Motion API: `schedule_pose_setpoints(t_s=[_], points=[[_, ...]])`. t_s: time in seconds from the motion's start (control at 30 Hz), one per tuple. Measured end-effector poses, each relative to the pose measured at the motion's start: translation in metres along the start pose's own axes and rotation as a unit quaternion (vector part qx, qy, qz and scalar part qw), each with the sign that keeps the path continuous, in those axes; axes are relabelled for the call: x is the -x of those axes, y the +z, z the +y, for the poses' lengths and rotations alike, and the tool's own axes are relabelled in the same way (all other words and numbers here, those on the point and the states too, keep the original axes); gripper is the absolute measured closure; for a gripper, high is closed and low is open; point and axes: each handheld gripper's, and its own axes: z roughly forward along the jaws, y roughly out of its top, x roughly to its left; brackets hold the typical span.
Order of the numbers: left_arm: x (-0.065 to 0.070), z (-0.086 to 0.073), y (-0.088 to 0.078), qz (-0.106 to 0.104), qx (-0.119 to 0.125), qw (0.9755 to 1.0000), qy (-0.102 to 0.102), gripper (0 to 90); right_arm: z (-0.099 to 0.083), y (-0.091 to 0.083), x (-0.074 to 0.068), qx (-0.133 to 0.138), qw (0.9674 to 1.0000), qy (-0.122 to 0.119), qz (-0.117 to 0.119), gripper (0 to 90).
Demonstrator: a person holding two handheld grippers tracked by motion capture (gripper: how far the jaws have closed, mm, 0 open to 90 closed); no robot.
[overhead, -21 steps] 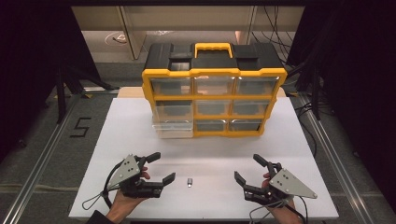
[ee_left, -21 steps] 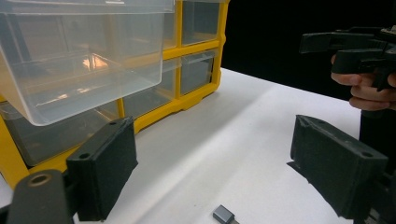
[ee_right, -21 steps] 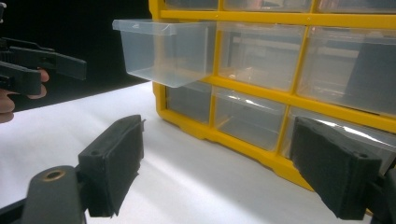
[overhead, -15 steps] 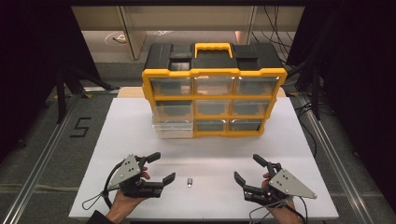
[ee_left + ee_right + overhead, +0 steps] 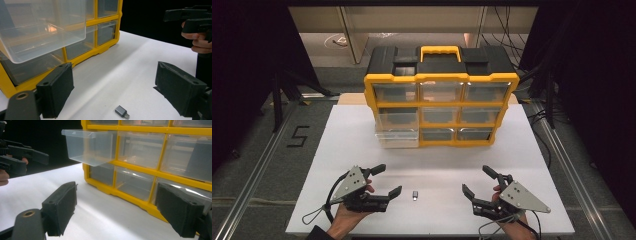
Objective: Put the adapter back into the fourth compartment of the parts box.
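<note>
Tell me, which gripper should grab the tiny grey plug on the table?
Probably the left gripper. The small grey plug lies just beyond its open jaws, and shows between them in its own view. The right gripper, also open, sits farther away.

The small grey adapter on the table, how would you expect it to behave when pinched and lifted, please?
The adapter looks stiff and probably light, being tiny beside the left tool. It lies flat, so it should slide rather than roll. Its low profile on the table may let it slip from the pads.
</note>
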Motion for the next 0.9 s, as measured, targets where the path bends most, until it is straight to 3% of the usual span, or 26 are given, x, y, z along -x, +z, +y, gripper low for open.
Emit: schedule_pose_setpoints(t_s=[0.2, 0.4, 0.47, 0.5, 0.7, 0.9], points=[[0.0, 0.001, 0.002, -0.002, -0.004, 1.0, -0.001, 14.9, 0.0, 0.0, 0.0, -0.003, 1.0, 0.0, 0.001, 18.7], [0.003, 0.001, 0.009, 0.0, -0.035, 0.9993, 0.011, 15.2, -0.001, 0.001, -0.001, -0.002, 1.0, 0.001, 0.002, 18.7], [0.003, 0.001, 0.011, -0.003, -0.042, 0.9991, -0.008, 15.4, -0.001, 0.001, -0.001, -0.004, 1.0, 0.0, 0.002, 18.7], [0.003, 0.002, 0.013, -0.008, -0.045, 0.9988, -0.017, 15.4, -0.001, 0.001, -0.001, -0.006, 1.0, -0.002, 0.002, 18.7], [0.007, 0.003, 0.022, -0.013, -0.082, 0.9963, -0.021, 15.5, -0.002, 0.002, -0.001, -0.007, 1.0, 0.001, 0.003, 18.7], [0.012, 0.002, 0.028, -0.007, -0.116, 0.9931, -0.008, 15.6, -0.002, 0.002, -0.001, -0.007, 1.0, 0.001, 0.004, 18.8]])
